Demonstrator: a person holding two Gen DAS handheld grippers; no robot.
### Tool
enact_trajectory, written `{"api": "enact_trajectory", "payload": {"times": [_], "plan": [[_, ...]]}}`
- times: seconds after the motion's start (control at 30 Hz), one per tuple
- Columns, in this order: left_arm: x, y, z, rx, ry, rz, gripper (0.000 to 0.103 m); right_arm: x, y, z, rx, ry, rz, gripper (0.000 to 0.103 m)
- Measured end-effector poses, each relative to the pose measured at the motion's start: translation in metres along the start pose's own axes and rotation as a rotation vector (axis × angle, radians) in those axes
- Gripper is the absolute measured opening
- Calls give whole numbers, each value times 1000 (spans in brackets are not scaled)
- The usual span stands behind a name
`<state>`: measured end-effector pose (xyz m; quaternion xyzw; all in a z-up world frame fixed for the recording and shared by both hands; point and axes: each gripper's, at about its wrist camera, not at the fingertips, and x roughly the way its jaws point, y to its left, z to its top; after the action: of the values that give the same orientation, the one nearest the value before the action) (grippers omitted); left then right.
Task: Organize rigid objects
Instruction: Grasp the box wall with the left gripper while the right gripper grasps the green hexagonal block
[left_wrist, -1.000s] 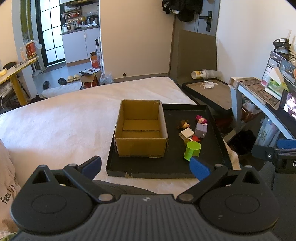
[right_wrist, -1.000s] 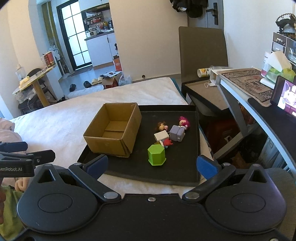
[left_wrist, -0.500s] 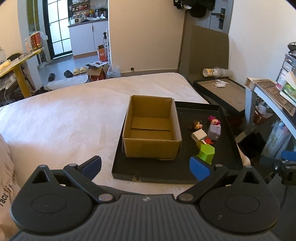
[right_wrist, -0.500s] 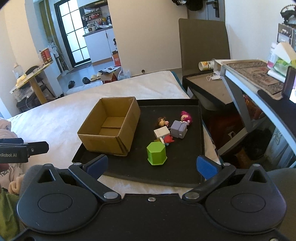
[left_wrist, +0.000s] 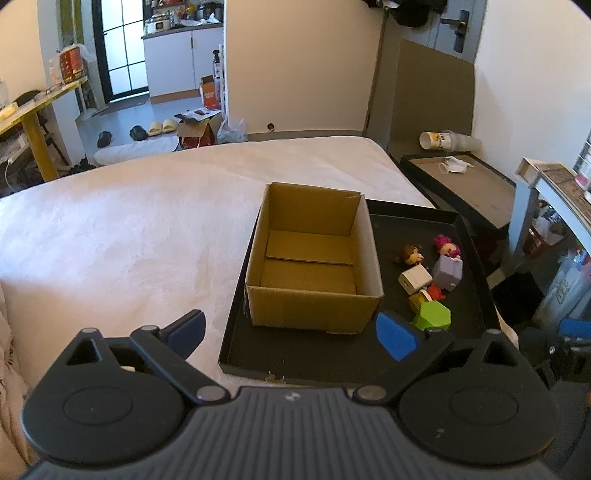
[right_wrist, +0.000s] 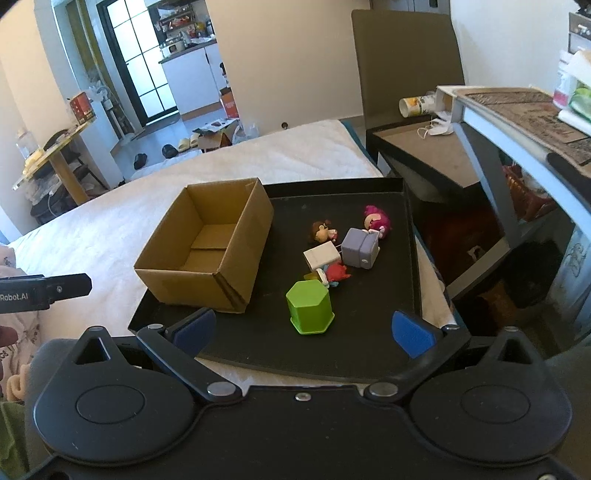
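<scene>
An open, empty cardboard box (left_wrist: 314, 258) (right_wrist: 210, 258) stands on the left part of a black tray (left_wrist: 332, 354) (right_wrist: 369, 354) on a white bed. To its right lie small toys: a green hexagonal block (left_wrist: 432, 315) (right_wrist: 309, 306), a white cube (left_wrist: 414, 279) (right_wrist: 322, 255), a lilac cube (left_wrist: 447, 272) (right_wrist: 360, 247), a pink-haired figure (right_wrist: 376, 218), a brown-haired figure (right_wrist: 323, 230) and a red figure (right_wrist: 337, 272). My left gripper (left_wrist: 291, 330) is open and empty before the tray's near edge. My right gripper (right_wrist: 303, 328) is open and empty, just short of the green block.
The white bed (left_wrist: 129, 229) spreads to the left. A second black tray (left_wrist: 465, 184) with a cup and mask sits to the right, beside a grey desk (right_wrist: 517, 122). The left gripper's body shows at the right wrist view's left edge (right_wrist: 44, 290).
Both grippers have moved closer to the tray; the box and toys look larger. The left view has shifted left and forward. Both stay open; no object moved.
</scene>
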<state>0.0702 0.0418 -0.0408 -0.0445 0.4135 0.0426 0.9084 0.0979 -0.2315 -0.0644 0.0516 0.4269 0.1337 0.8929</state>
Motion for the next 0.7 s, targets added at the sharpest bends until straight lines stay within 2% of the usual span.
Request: {"api": "enact_trajectory", "payload": {"times": [0.13,0.23,0.43,0.7], "plan": [[15,4,5,-16,15,11,99,18,-1,4,-6,24,2,102],[26,5,7,-23,34,16,99,31,-1,6,-10,47,0,97],[48,10,14,-40,57,35,98,56,-7,10,6,96,1,96],[76,16,23,-71,88,56,84,84,-11,15,12,145,1,93]]}}
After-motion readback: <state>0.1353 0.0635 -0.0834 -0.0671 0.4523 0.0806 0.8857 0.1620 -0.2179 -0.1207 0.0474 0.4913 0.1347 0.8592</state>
